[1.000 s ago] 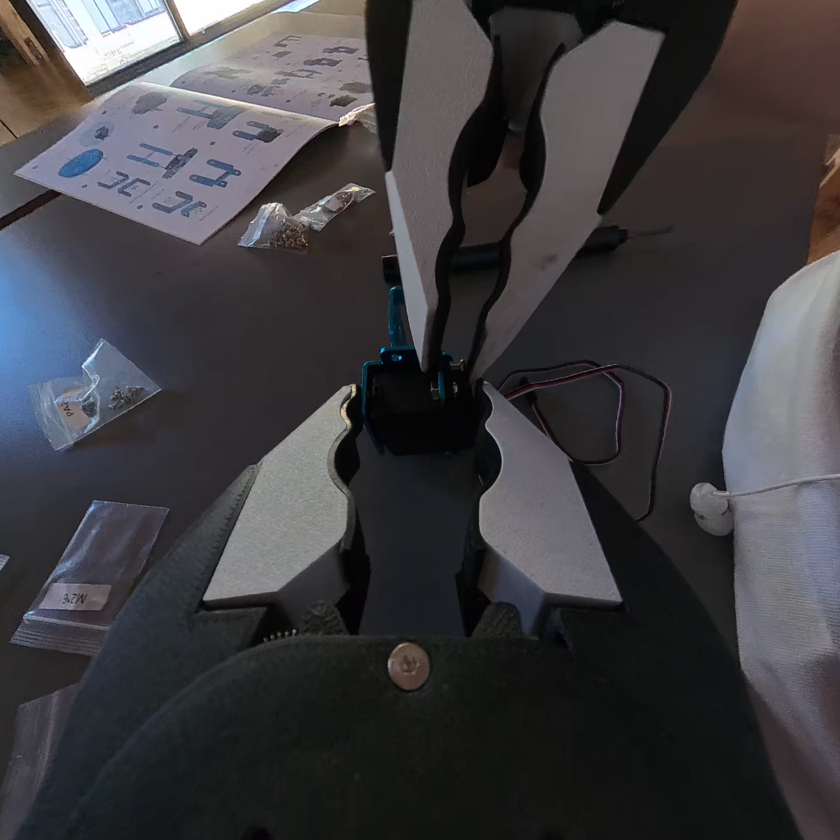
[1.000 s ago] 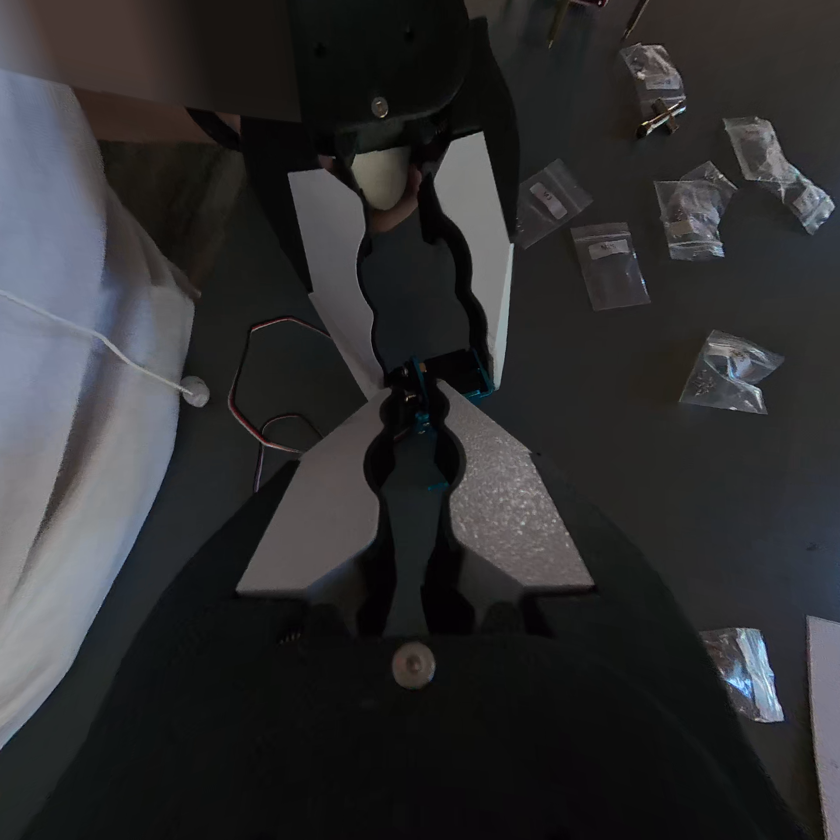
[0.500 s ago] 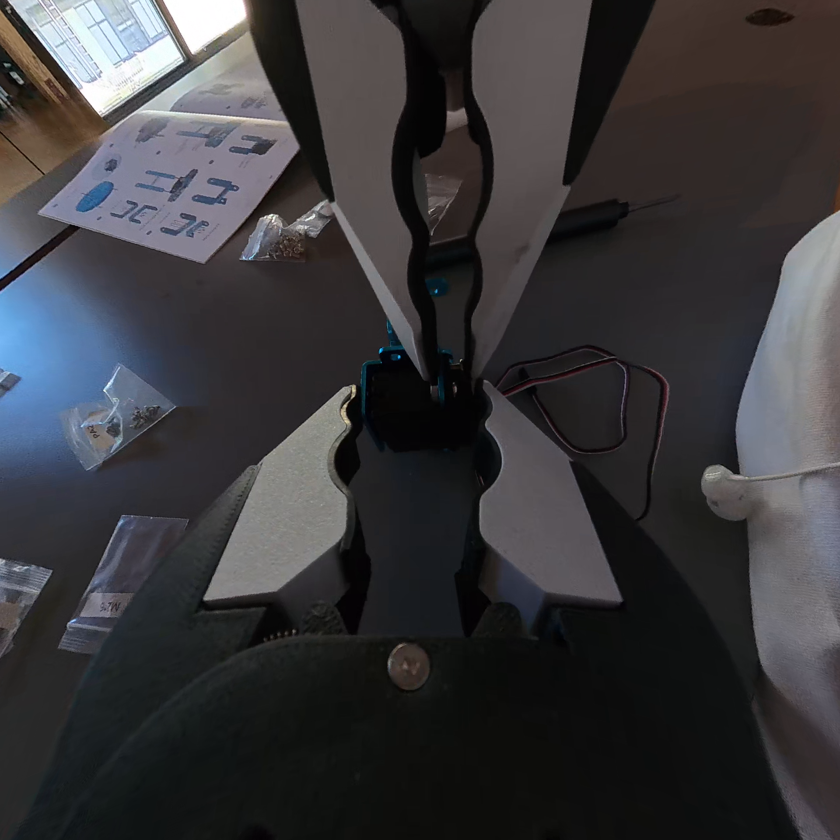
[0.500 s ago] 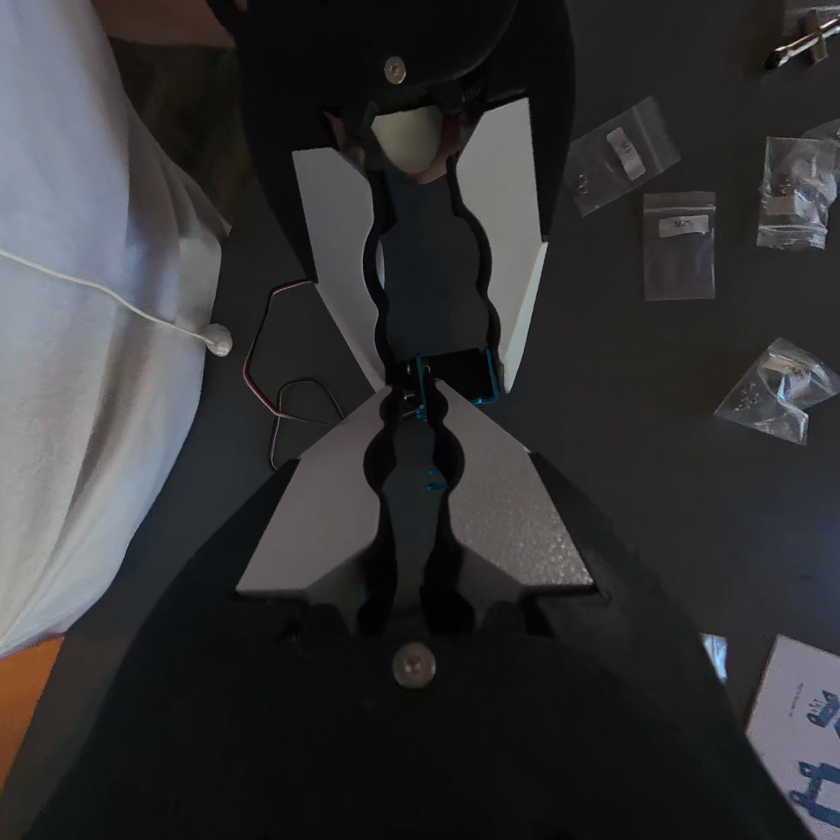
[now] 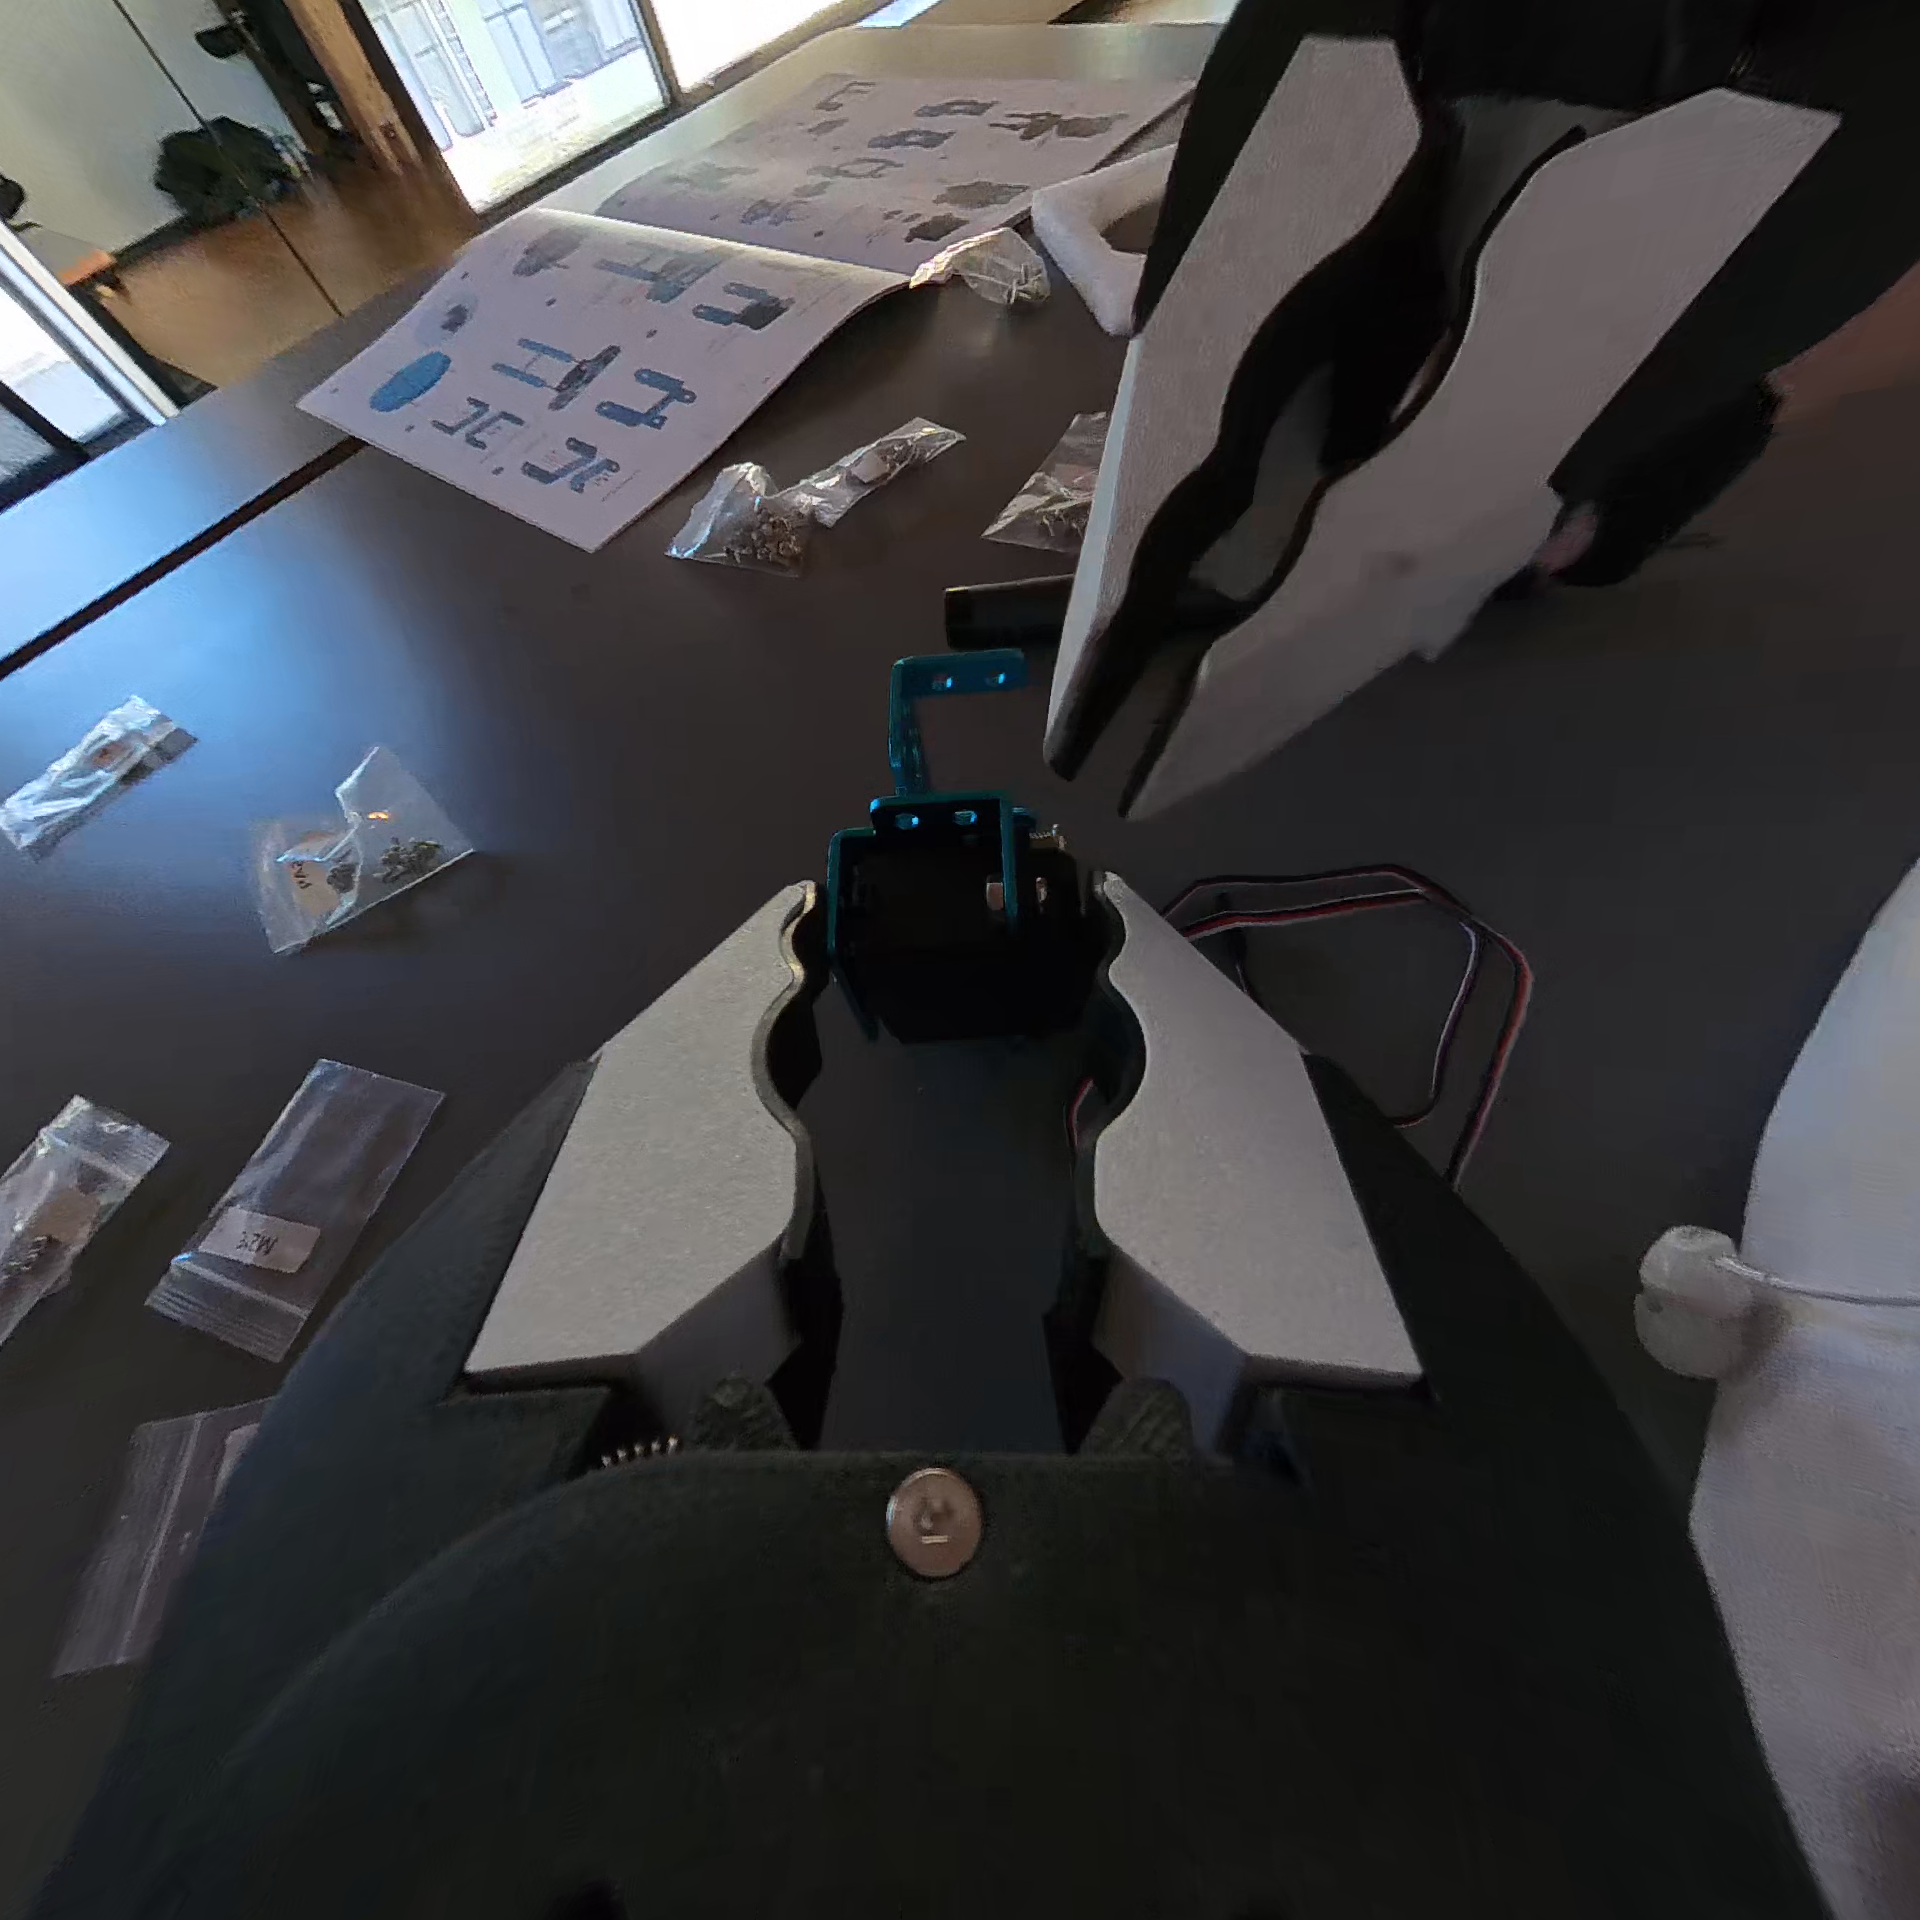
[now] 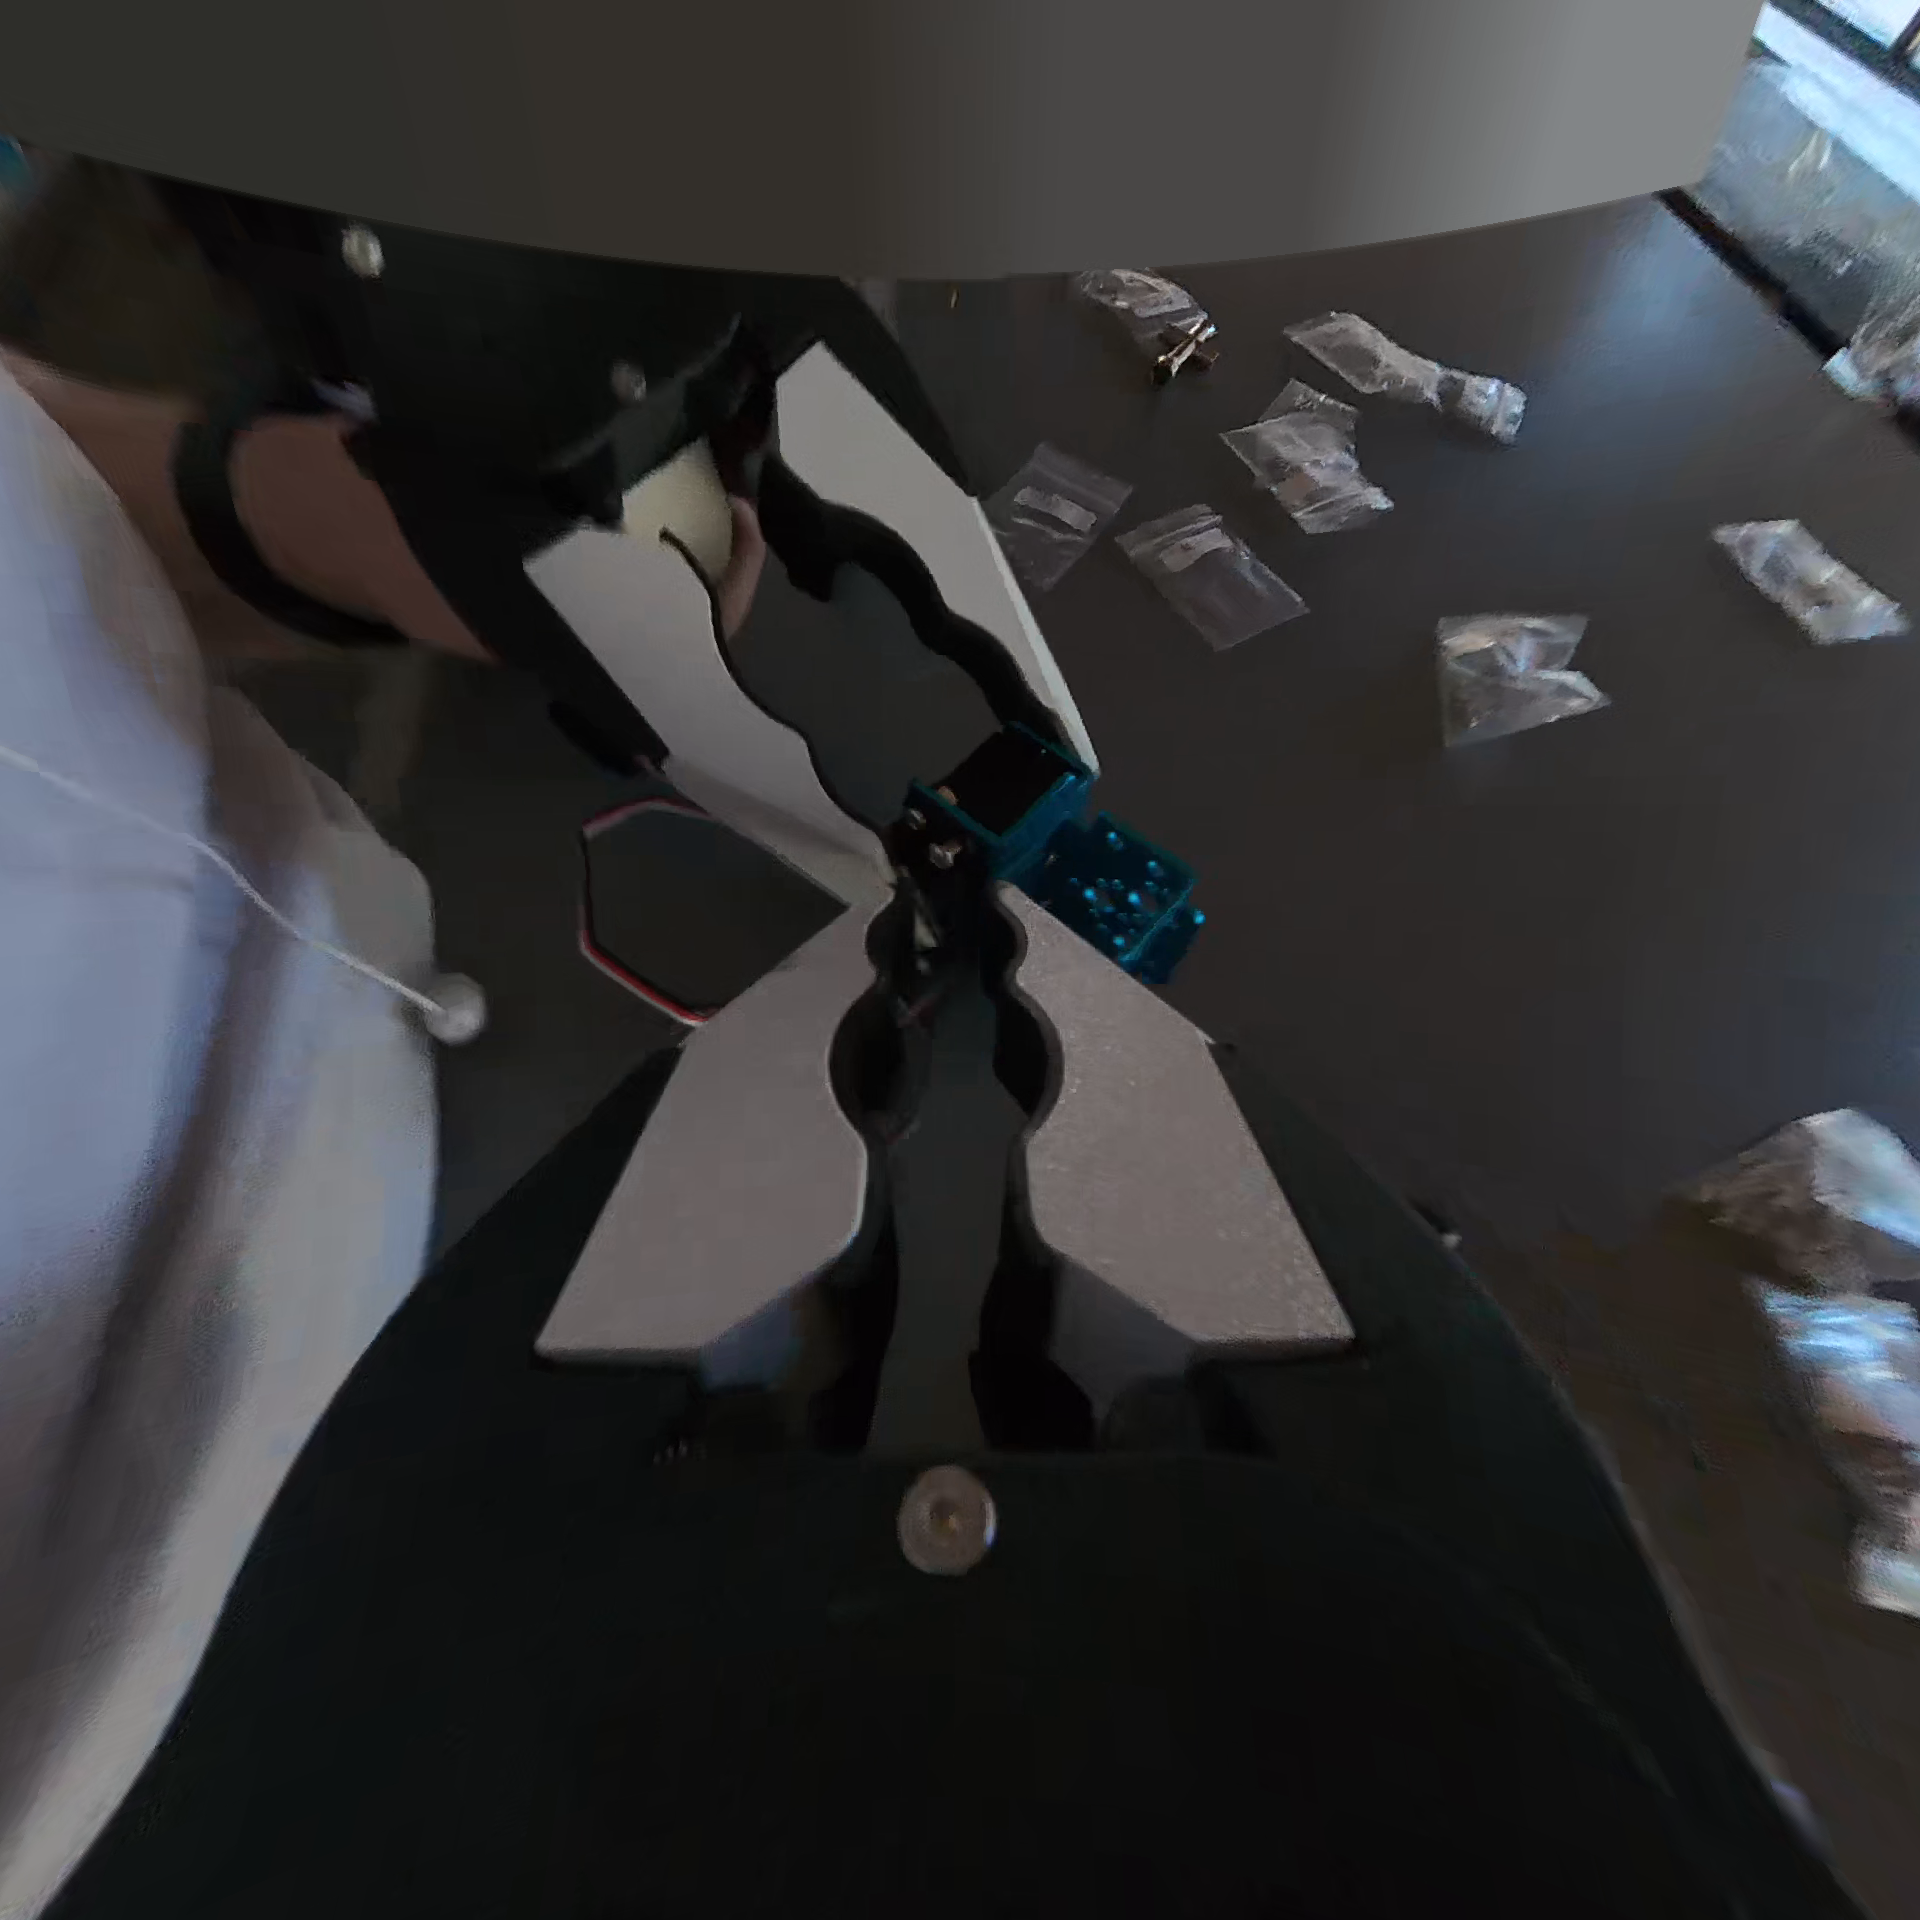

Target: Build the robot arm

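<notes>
My left gripper (image 5: 951,902) is shut on a black servo (image 5: 961,951) set in a blue metal bracket (image 5: 914,727), held just above the dark table (image 5: 623,727). A small screw sticks out at the bracket's right side. The servo's red, white and black wire (image 5: 1455,987) loops off to the right. My right gripper (image 5: 1091,784) hovers just above and right of the servo, clear of it, its fingers nearly together with nothing visible between them. In the right wrist view, the right gripper (image 6: 940,914) points at the servo (image 6: 1013,779) and the blue bracket (image 6: 1122,894).
An open instruction booklet (image 5: 727,281) lies at the back. Several small clear bags of hardware (image 5: 769,520) (image 5: 353,852) (image 6: 1210,577) are scattered across the table. A black cylindrical tool (image 5: 1003,613) lies behind the servo. A person's white garment (image 5: 1829,1351) with a cord toggle (image 5: 1688,1314) is at the right.
My right gripper, which was shut at the servo's bracket, has pulled back up and to the right, clear of it. My left gripper still holds the servo and has tilted a little.
</notes>
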Demonstrator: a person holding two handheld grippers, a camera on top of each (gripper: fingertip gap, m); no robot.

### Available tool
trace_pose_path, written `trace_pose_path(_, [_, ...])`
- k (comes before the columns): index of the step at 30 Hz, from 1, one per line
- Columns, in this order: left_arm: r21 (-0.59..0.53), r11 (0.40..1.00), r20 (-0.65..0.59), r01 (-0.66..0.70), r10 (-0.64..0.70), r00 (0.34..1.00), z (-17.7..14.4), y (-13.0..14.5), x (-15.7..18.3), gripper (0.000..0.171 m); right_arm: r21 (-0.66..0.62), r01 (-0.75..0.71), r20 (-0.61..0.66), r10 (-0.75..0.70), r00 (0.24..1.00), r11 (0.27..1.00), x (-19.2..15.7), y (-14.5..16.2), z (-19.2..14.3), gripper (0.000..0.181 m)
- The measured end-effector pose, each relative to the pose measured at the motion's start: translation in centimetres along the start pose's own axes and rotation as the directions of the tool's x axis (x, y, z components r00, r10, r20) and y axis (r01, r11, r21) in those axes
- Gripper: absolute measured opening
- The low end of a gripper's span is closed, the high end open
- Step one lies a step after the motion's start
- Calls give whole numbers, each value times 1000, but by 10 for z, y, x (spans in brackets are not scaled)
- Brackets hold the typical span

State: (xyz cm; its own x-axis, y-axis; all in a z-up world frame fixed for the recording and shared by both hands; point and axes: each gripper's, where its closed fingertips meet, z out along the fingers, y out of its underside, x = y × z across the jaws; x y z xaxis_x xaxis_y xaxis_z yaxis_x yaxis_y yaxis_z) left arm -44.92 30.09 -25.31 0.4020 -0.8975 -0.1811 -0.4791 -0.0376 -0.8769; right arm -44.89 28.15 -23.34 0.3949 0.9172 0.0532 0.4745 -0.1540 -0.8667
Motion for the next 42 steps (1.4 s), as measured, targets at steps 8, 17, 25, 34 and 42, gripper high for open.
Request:
trace_pose_path(8, [-7, 999, 108, -42, 42, 993, 7, -5, 1, 50, 115, -292, -98, 303, 948, 949, 8, 1, 1, 8])
trace_pose_path(17, [-10, 997, 142, -71, 72, 987, 10, -7, 2, 50, 102, -431, -150, 442, 884, 897, 10, 9, 0, 10])
trace_pose_path(25, [-11, 996, 141, -90, 90, 986, 11, -8, 4, 49, 40, -275, -258, 276, 926, 961, 8, 8, -3, 5])
trace_pose_path(34, [-12, 998, 131, -57, 58, 990, 12, -7, 1, 50, 270, -629, 5, 652, 758, 729, 12, 6, -2, 5])
trace_pose_path(42, [-26, 995, 176, -98, 101, 979, 13, -8, -1, 49, 273, -485, -225, 545, 808, 831, 16, 6, -1, 5])
